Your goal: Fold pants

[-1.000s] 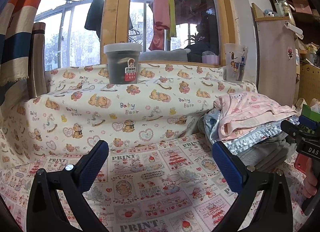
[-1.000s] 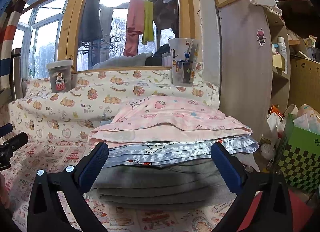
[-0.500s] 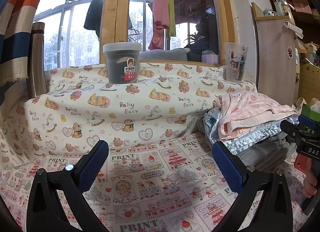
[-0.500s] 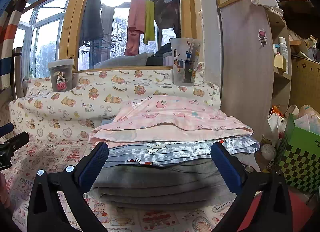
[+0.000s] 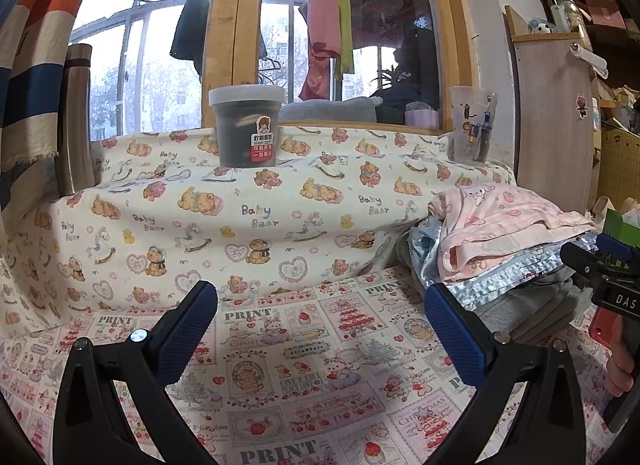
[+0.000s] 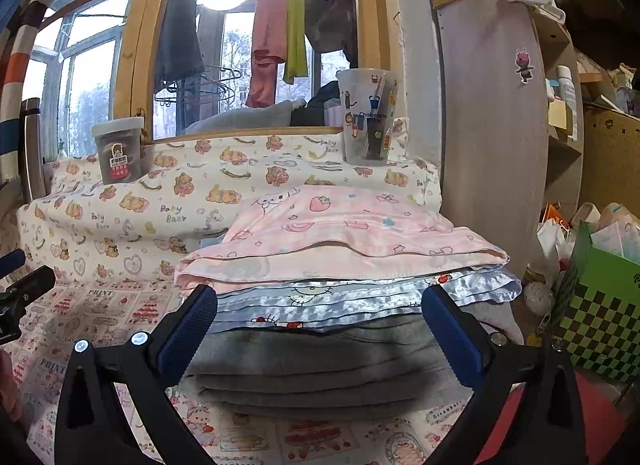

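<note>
A stack of folded clothes lies at the right of the printed cloth: pink printed pants (image 6: pixel 344 237) on top, a shiny light-blue garment (image 6: pixel 360 299) under them, grey folded pants (image 6: pixel 320 365) at the bottom. The stack also shows in the left wrist view (image 5: pixel 504 233). My right gripper (image 6: pixel 320 329) is open and empty, its fingers either side of the stack's front, just short of it. My left gripper (image 5: pixel 320 329) is open and empty above the bare printed cloth (image 5: pixel 312 345), left of the stack. The right gripper shows at that view's right edge (image 5: pixel 600 265).
A raised ledge under a bear-print sheet (image 5: pixel 248 205) runs behind. On it stand a dark lidded tub (image 5: pixel 246 127), a printed plastic cup (image 6: pixel 368 117) and a steel flask (image 5: pixel 74 117). A wooden cabinet (image 6: pixel 492 113) and a green checkered box (image 6: pixel 600 305) stand at the right.
Both grippers stay open and almost still. The right view shifted very slightly; the stack sits a touch higher in frame.
</note>
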